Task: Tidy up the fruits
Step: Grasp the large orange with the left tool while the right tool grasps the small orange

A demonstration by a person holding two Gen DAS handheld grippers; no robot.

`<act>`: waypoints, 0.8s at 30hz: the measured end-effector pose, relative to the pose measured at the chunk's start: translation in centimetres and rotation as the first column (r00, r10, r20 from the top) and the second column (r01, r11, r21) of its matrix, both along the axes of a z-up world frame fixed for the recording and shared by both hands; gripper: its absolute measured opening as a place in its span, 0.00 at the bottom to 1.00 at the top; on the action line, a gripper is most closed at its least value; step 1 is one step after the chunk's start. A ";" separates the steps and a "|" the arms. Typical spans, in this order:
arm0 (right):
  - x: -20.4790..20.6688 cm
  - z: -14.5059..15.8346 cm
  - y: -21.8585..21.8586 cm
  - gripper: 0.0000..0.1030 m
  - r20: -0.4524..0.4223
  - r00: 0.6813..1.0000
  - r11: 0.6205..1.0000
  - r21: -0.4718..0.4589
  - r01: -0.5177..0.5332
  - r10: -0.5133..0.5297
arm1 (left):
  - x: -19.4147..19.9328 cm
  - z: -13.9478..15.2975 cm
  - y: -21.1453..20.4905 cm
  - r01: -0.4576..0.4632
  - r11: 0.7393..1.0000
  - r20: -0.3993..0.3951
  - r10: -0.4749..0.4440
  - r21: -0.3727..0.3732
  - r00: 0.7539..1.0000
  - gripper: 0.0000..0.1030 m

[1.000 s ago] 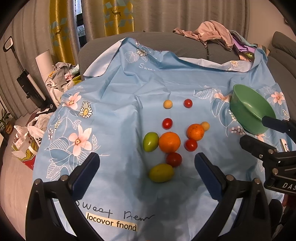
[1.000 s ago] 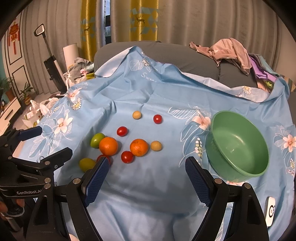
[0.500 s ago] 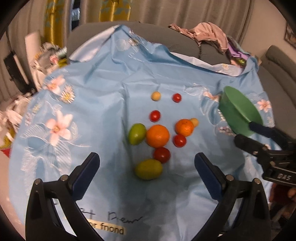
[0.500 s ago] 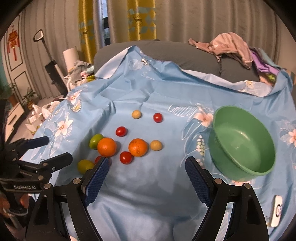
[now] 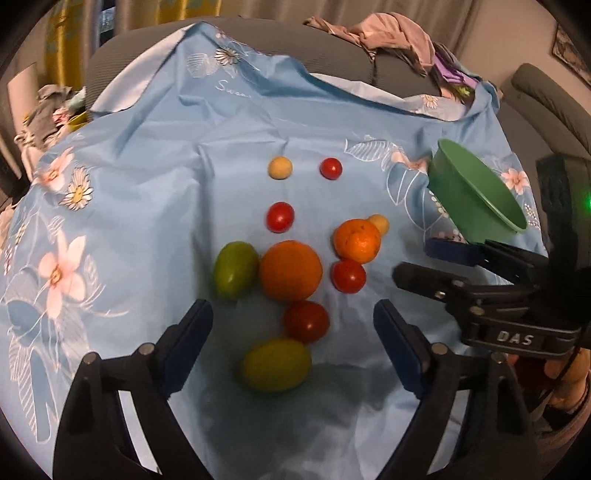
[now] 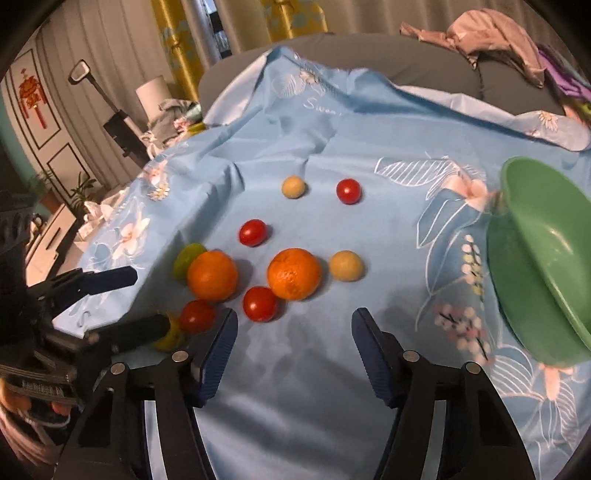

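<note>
Several fruits lie on a blue floral cloth [image 5: 155, 155]: a large orange [image 5: 290, 269], a smaller orange [image 5: 357, 240], a green tomato [image 5: 235, 268], a yellow-green tomato [image 5: 276, 364], red tomatoes [image 5: 306, 320] and two small pale yellow balls [image 5: 280, 167]. An empty green bowl [image 6: 543, 254] stands at the right. My left gripper [image 5: 293, 332] is open, straddling the yellow-green and red tomatoes. My right gripper [image 6: 291, 332] is open, just short of a red tomato [image 6: 260, 303] and the smaller orange [image 6: 294, 273]. Each gripper shows in the other's view.
A grey sofa back [image 5: 332, 40] with piled clothes [image 5: 388, 33] lies behind the cloth. A vacuum cleaner [image 6: 110, 114], curtains and clutter stand at the far left. The bowl sits near the cloth's right edge.
Both grippers have moved forward and down toward the fruit cluster. The fruits and bowl have not moved. Both grippers stay open.
</note>
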State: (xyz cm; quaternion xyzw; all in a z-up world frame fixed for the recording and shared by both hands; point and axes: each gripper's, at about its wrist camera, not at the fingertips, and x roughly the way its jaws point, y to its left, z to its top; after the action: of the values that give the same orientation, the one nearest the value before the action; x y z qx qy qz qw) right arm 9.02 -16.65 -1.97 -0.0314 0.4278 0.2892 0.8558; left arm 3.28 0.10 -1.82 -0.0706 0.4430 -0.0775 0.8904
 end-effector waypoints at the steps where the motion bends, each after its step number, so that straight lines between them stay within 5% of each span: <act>1: 0.3 -0.2 0.2 0.65 0.001 1.000 1.000 0.000 -0.005 0.005 | 0.3 -0.1 0.0 0.004 1.000 -0.003 -0.004 -0.001 1.000 0.85; 9: 2.9 -1.7 1.3 0.65 -0.064 0.998 1.000 -0.001 -0.016 0.016 | 2.6 -1.7 -0.2 0.008 0.999 -0.057 -0.006 0.034 0.998 0.73; 24: 5.2 -2.6 1.5 0.44 -0.153 0.988 0.996 0.091 -0.017 0.031 | 4.7 -3.2 -0.5 0.034 0.996 -0.081 -0.027 0.084 0.996 0.45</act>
State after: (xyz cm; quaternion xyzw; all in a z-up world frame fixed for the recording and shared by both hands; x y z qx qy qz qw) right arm 14.18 -15.13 -4.59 0.0244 0.4788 0.3199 0.8172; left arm 7.95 -0.38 -5.06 -0.0290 0.4823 -0.0692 0.8728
